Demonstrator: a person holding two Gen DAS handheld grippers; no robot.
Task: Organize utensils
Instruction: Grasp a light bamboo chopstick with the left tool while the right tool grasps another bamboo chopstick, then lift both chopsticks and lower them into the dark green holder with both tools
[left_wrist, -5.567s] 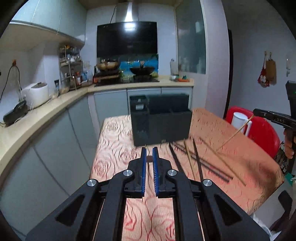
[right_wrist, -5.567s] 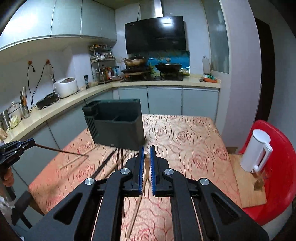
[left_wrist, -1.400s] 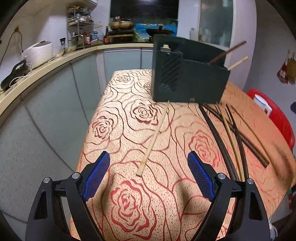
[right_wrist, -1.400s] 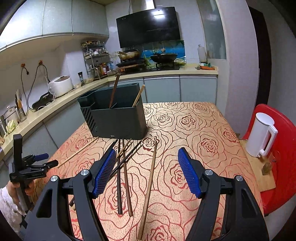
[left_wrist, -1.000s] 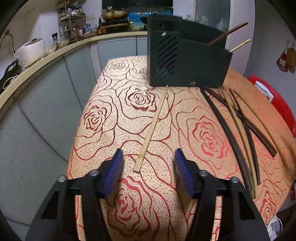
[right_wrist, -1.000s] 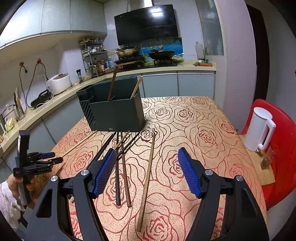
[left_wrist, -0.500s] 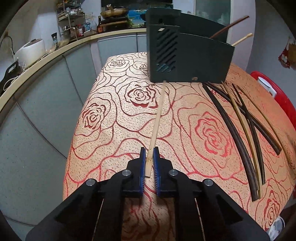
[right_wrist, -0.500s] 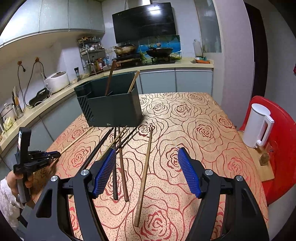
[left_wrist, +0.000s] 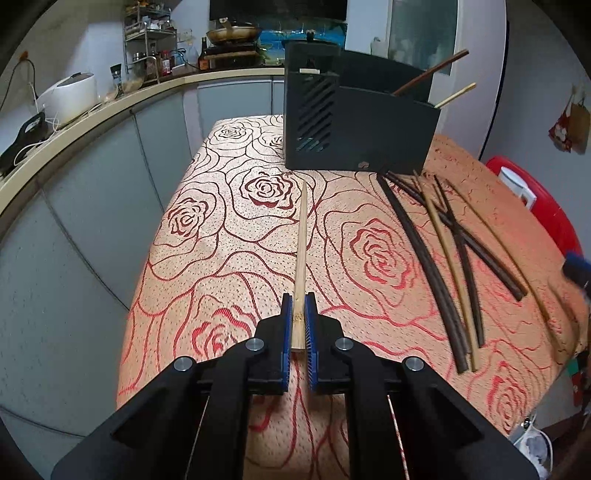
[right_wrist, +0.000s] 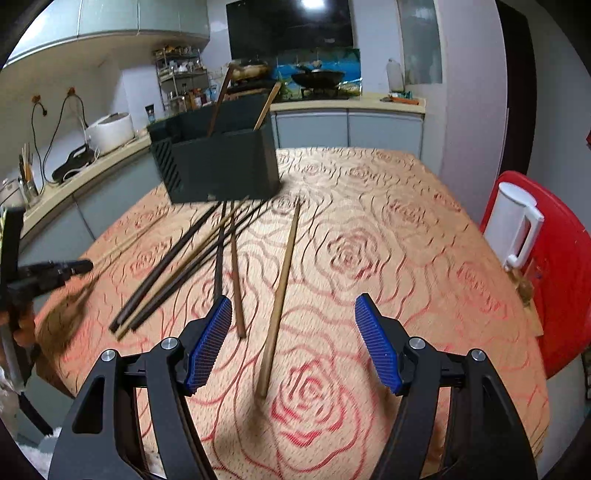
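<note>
My left gripper (left_wrist: 299, 325) has its blue pads (left_wrist: 286, 325) pinched on the near end of a light bamboo chopstick (left_wrist: 301, 236), which runs straight ahead over the rose-patterned tablecloth (left_wrist: 229, 229) with its far tip close to the front of the dark utensil holder (left_wrist: 354, 125). My right gripper (right_wrist: 293, 341) is spread wide and holds nothing; between its pads (right_wrist: 208, 343) lies a single brown chopstick (right_wrist: 280, 291), flat on the cloth and pointing toward the holder. Just to the left of that one lies a loose bundle of dark and light chopsticks (right_wrist: 192, 258), crossing one another, their far ends near the foot of the holder. The holder stands on the table, with two chopsticks already leaning upright in it: a dark one (right_wrist: 218, 99) and a pale one (right_wrist: 266, 105). Off the table's right edge a white kettle (right_wrist: 513, 221) rests on a red chair (right_wrist: 561, 266).
</note>
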